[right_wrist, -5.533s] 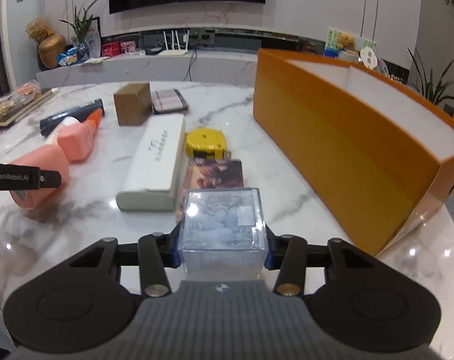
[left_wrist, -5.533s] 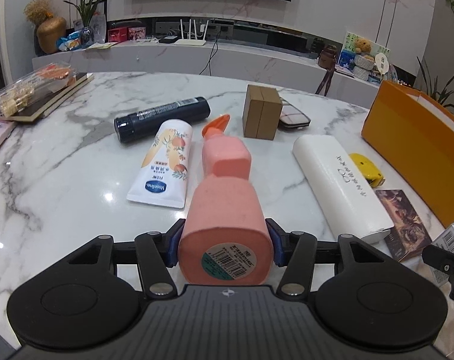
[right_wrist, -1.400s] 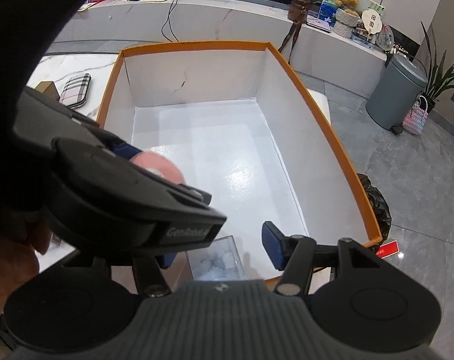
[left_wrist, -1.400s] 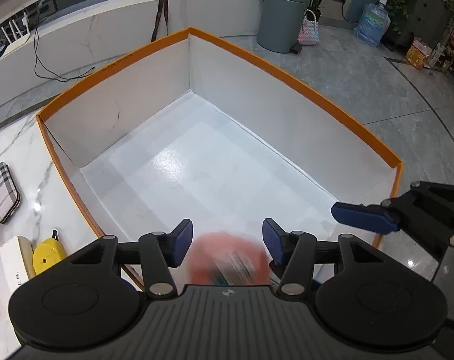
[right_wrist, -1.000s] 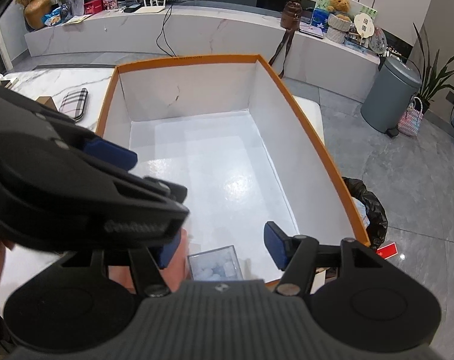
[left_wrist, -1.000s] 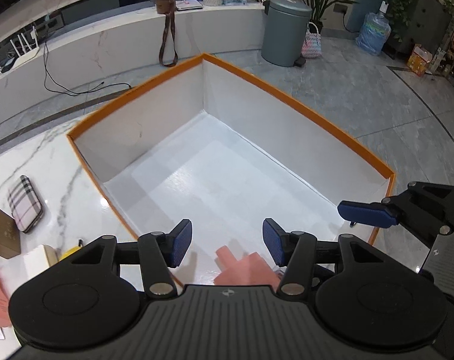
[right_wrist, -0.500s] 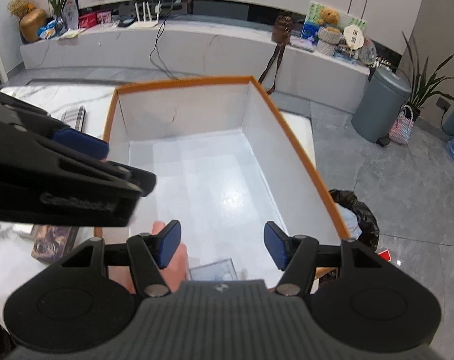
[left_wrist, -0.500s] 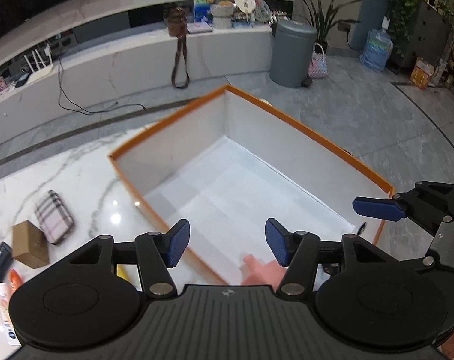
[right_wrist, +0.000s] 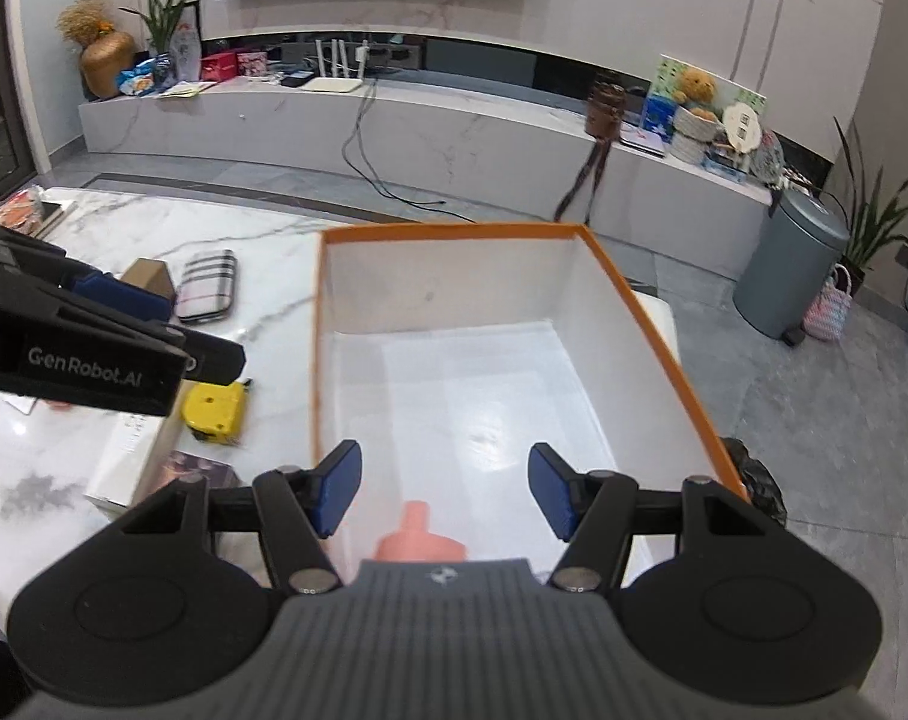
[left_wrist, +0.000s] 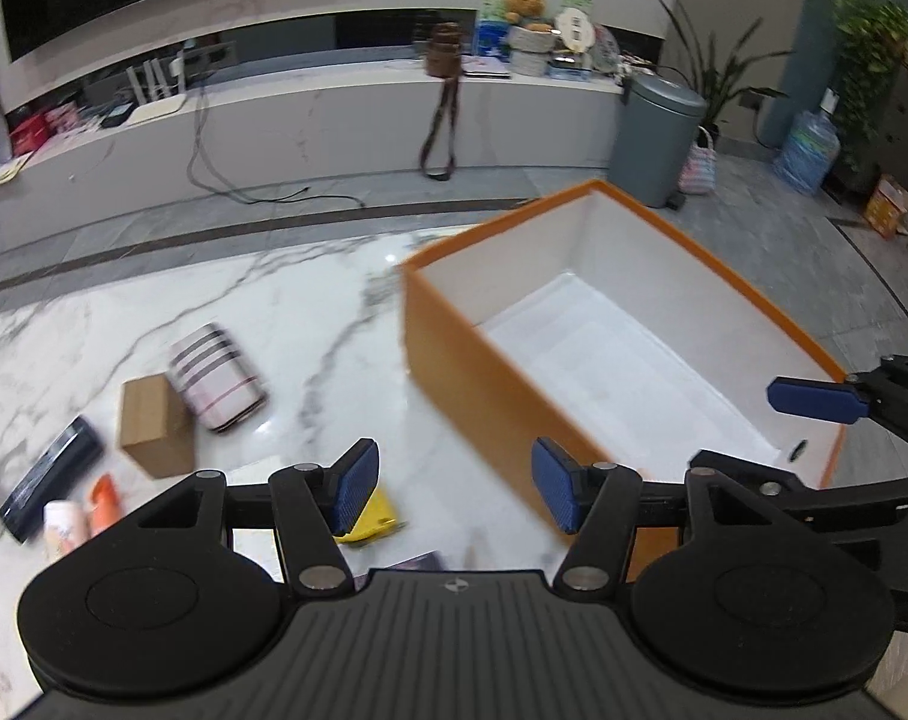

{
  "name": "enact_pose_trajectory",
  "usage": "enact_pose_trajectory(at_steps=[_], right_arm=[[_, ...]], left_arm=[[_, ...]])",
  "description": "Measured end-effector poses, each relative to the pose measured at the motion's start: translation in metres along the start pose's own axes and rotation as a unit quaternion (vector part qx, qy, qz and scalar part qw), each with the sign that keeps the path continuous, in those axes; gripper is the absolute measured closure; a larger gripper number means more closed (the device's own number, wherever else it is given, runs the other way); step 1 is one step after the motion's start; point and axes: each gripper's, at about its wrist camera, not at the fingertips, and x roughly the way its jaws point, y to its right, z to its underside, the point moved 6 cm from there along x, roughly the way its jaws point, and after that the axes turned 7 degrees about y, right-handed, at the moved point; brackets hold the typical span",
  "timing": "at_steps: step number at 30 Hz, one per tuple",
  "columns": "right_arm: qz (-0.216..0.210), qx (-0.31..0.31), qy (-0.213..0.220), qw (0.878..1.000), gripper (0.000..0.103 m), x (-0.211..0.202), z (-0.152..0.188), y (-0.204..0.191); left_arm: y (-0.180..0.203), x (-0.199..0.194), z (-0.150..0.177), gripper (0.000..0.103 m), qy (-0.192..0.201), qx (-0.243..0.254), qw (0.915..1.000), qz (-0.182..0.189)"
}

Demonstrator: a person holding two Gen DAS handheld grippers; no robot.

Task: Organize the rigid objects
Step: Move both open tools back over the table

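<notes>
An orange box point(right_wrist: 646, 324) with a white inside stands on the marble table point(left_wrist: 309, 324). A pink bottle point(right_wrist: 420, 534) lies inside it at the near end, partly hidden by my right gripper's body. My right gripper point(right_wrist: 444, 492) hangs open above that end of the box with nothing between its fingers. My left gripper point(left_wrist: 454, 486) is open and empty over the table, just left of the box point(left_wrist: 472, 372). One blue pad point(left_wrist: 814, 400) of the right gripper shows at the far right. The clear cube is hidden.
Left of the box lie a yellow tape measure point(right_wrist: 213, 411), a white long case point(right_wrist: 123, 456), a dark card point(right_wrist: 195, 468), a striped pouch point(left_wrist: 216, 378), a brown carton point(left_wrist: 153, 426), a dark bottle point(left_wrist: 51, 486) and a tube point(left_wrist: 63, 531). A grey bin point(right_wrist: 796, 264) stands on the floor beyond.
Both grippers let go of the pink bottle and the clear cube in the box and drew back upward. The left one swung left over the table. The cube slipped out of view.
</notes>
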Motion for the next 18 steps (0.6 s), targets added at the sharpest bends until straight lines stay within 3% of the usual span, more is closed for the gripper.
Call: enact_pose_trajectory(at_steps=[16, 18], right_arm=[[-0.047, -0.053, -0.021, 0.997, 0.041, 0.020, 0.004, -0.070], [-0.046, -0.060, -0.016, 0.997, 0.036, 0.023, 0.006, -0.080]], left_arm=[[-0.123, -0.008, 0.057, 0.034, -0.004, -0.068, 0.9961, -0.056], [-0.138, -0.010, 0.065, 0.034, -0.006, -0.074, 0.9950, -0.067]])
